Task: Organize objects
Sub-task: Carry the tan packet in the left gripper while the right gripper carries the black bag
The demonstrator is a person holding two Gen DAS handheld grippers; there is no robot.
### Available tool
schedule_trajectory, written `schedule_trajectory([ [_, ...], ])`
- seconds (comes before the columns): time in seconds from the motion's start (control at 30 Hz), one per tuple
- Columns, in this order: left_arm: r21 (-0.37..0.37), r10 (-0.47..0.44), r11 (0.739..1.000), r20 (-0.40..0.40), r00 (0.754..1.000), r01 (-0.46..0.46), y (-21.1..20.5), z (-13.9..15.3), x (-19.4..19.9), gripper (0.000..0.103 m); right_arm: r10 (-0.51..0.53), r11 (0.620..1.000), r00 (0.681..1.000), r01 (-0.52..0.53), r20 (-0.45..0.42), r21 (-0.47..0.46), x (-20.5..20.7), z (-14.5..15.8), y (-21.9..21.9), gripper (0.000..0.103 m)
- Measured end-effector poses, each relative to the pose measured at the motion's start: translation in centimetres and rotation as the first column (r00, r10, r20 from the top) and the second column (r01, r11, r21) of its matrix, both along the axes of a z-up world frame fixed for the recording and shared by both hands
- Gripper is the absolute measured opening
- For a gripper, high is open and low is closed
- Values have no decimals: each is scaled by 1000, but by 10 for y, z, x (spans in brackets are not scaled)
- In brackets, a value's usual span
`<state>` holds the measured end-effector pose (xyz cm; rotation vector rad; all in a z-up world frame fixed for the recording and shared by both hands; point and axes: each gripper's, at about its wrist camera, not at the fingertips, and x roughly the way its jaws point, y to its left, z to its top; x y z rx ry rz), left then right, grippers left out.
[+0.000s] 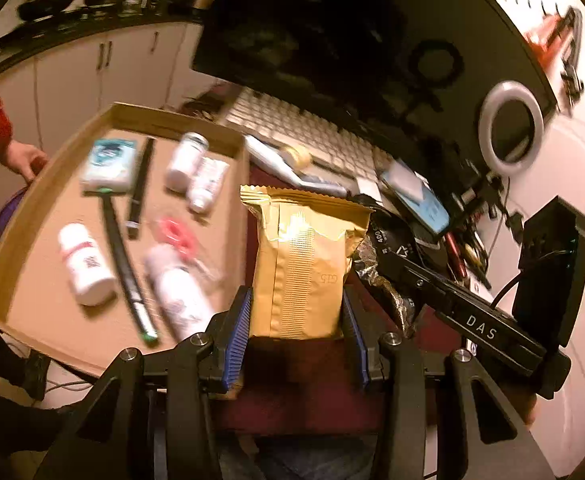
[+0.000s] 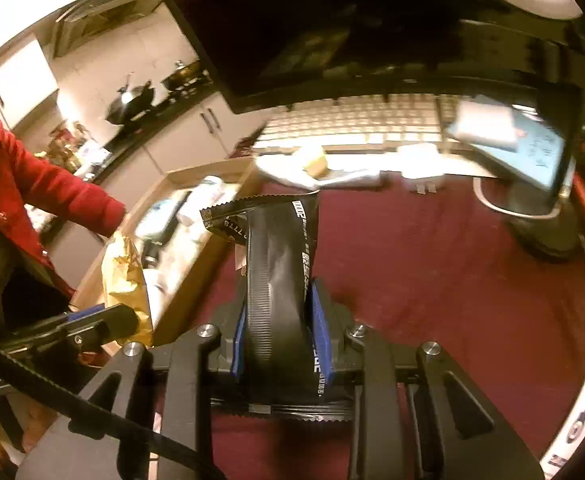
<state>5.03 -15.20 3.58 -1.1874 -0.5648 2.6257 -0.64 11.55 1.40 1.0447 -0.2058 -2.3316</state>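
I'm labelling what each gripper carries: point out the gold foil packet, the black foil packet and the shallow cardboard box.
Gold foil packet [image 1: 296, 264], left wrist view, middle seam.
Black foil packet [image 2: 278, 276], right wrist view, ribbed seam.
Shallow cardboard box [image 1: 176, 120], left wrist view, far wall.

A gold packet [image 1: 298, 264] and a black packet [image 2: 280, 280] stand upright beside the cardboard tray [image 1: 24, 240].
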Motion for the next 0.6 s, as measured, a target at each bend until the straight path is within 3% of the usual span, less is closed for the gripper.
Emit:
schedule_trajectory([
  [0.3,19,156,988,-30,987,-155,-73,6,-14,38,77,997,997,-76,27,-30,-26,1,-66,25],
  [0.6,21,273,962,-3,962,-273,-143,-7,-45,38,152,988,988,-153,13,21,-40,-3,-142,25],
])
